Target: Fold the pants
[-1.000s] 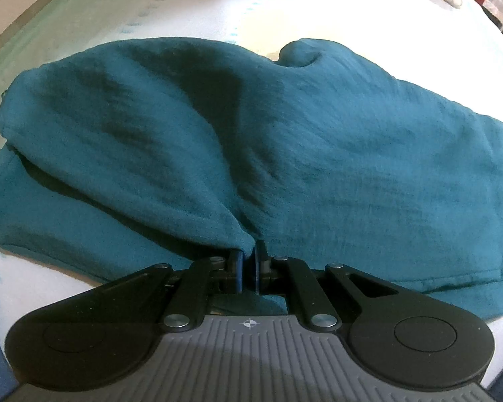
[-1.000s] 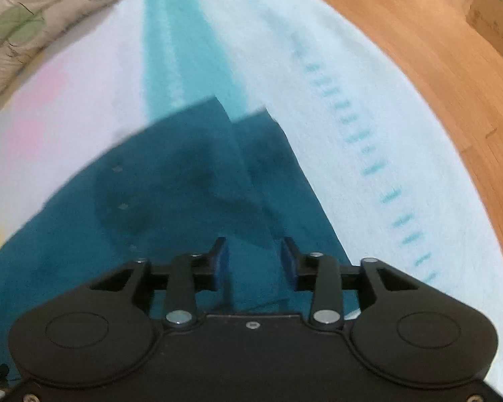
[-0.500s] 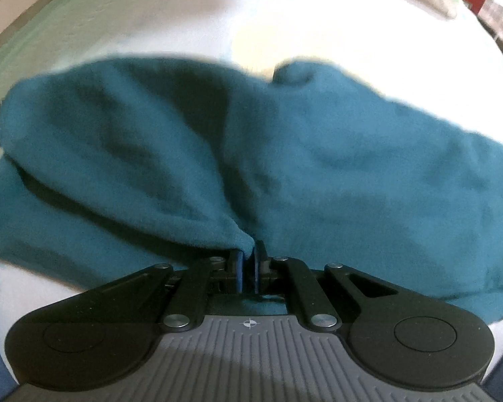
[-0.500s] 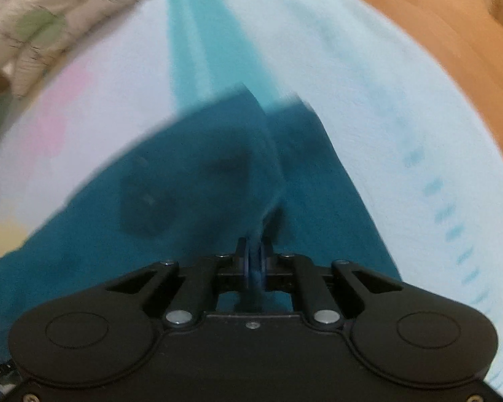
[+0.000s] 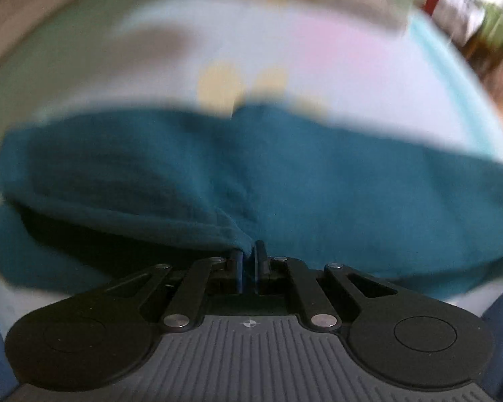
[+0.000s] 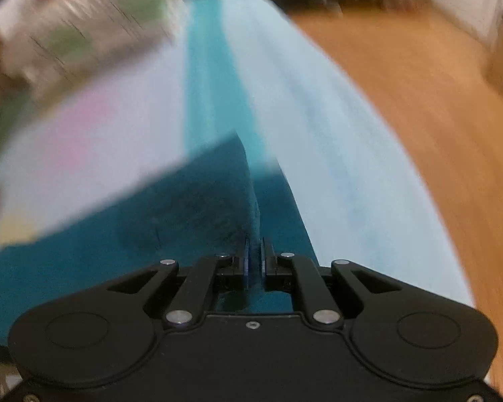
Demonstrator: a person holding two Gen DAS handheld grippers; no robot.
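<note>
A home bedroom: pastel bedsheet (image 6: 318, 174), patterned pillow (image 6: 84, 26) (blurred) and wooden floor (image 6: 419, 117).

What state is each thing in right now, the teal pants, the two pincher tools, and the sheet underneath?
Pants: teal, bunched, near edge lifted off the sheet, pinched at two spots.
Left gripper: shut on a fold of the pants.
Right gripper: has just been closing, now shut on an edge of the pants.
Sheet: spread flat under the pants, pale with pastel patches and a teal stripe.
</note>
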